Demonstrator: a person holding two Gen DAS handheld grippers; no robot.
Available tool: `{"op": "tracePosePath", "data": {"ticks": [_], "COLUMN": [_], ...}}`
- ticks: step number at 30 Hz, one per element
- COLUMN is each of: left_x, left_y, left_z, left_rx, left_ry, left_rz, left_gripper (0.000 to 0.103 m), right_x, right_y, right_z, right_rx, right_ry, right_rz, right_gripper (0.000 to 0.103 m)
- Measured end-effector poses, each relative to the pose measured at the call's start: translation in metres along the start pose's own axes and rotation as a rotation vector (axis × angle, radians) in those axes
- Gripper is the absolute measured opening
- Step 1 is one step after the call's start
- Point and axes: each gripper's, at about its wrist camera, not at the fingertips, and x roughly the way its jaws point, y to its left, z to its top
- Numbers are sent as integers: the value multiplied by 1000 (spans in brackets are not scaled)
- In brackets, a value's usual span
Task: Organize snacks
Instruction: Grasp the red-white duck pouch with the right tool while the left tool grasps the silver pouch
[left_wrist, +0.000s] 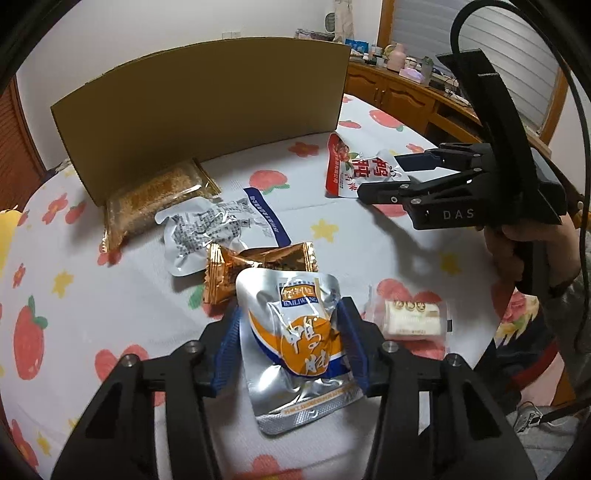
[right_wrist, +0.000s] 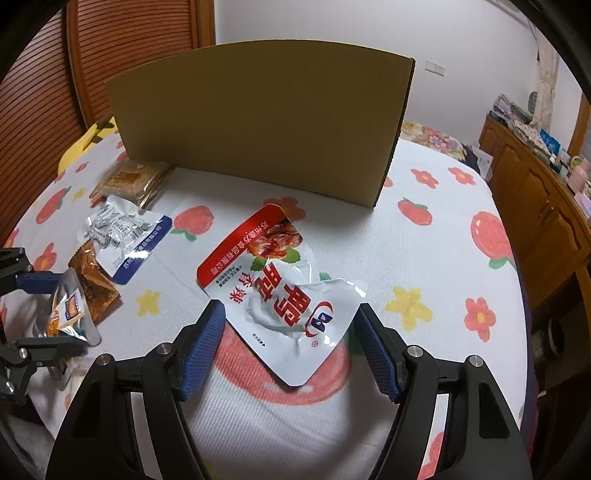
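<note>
The left claw (left_wrist: 291, 339) tilts steeply down over the flower-print tabletop (left_wrist: 110, 295), its blue pads (left_wrist: 227, 350) against both sides of a silver-and-orange pouch (left_wrist: 295, 343) — clamped on it, with the pouch's lower end lying on the cloth. The right claw (right_wrist: 288, 347) tilts down at a similar slant, jaws standing apart on either side of a red-and-white pouch (right_wrist: 280, 288) that lies flat between them, untouched. A hand (left_wrist: 517, 254) grips its handle. Toward the tabletop's far edge stands a cardboard sheet (left_wrist: 207, 107) — a clear bag of brown snack (left_wrist: 155, 199) lies at its foot. Nearby lie a silver-and-blue pouch (left_wrist: 218, 229), an orange wrapper (left_wrist: 255, 266) and a small white packet (left_wrist: 412, 317).
</note>
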Motion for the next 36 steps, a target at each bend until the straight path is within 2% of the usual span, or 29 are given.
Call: {"op": "tracePosePath", "data": {"ticks": [9,18,24,28,36], "left_x": [-24,-34,-46,-50,-52], "left_y": [22,40,45,49,51], "left_z": [-5,-12,-18,-18,-22], "left_rx": [-86,-145,-157,-166,-174], "left_ry": [-85,-146,-178,-191,-189], "left_rz": [-37,-50,-49,-48,-44], "left_gripper": [43,42,42,43,43], "right_x": [-1,-1,-8,-13,10], "right_y": [-2,0,7,3,-5], "right_z": [0,1,8,22,34], "right_rx": [14,3,-63,-76,-77], "right_ry": [-3,4,0,-1,83], "right_rz": [11,-1,-38,-16,75], "right_gripper": [74,73,73,73,73]}}
